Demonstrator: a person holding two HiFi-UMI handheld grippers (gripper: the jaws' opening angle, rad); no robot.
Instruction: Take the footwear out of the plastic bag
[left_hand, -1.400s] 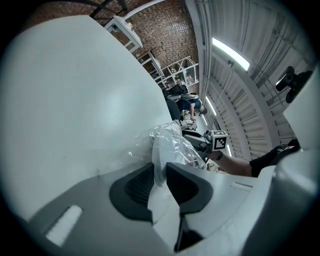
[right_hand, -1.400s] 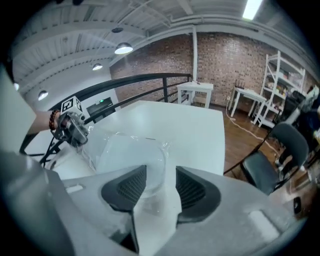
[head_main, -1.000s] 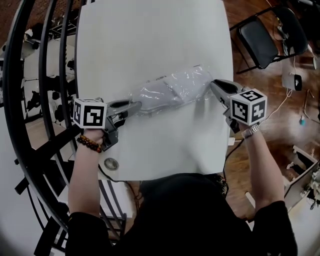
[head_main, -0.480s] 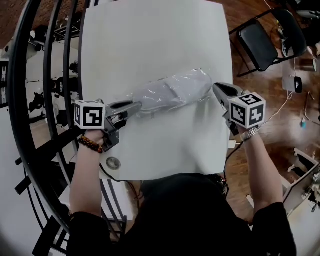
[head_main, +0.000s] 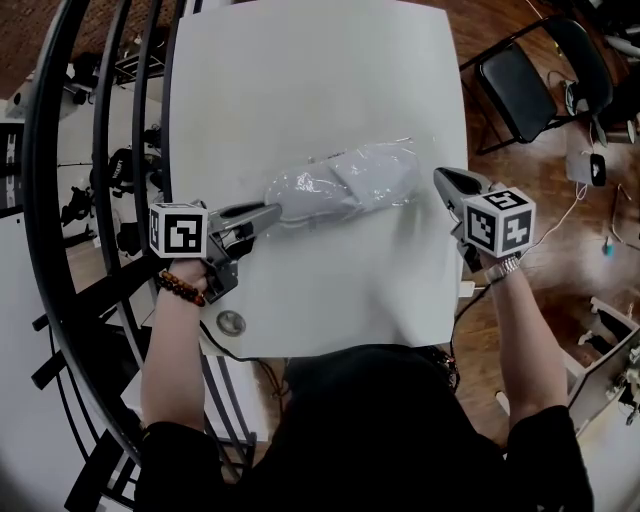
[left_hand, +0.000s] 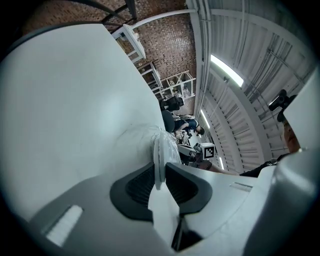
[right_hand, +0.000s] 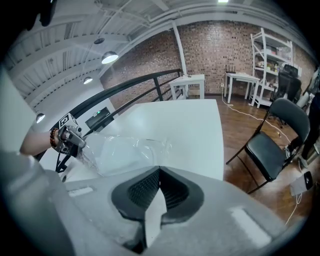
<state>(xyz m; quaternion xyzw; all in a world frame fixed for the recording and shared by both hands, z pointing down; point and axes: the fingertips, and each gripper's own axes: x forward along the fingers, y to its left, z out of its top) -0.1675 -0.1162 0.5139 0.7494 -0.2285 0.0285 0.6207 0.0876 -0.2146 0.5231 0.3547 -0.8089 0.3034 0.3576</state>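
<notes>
Right gripper (head_main: 441, 177) has backed off the plastic bag (head_main: 365, 172), jaws now pressed together, empty. Left gripper (head_main: 272, 211) pinches bag's left end. Bag, footwear (head_main: 305, 192) inside, lies mid-frame on white table (head_main: 300, 80).

Left gripper (head_main: 270, 211) clamped on plastic bag (head_main: 345, 185); right gripper (head_main: 442, 179) jaws together, empty.

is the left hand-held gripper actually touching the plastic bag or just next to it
Touching. The left gripper view shows a fold of the plastic bag clamped between the jaws of the left hand-held gripper.
</notes>
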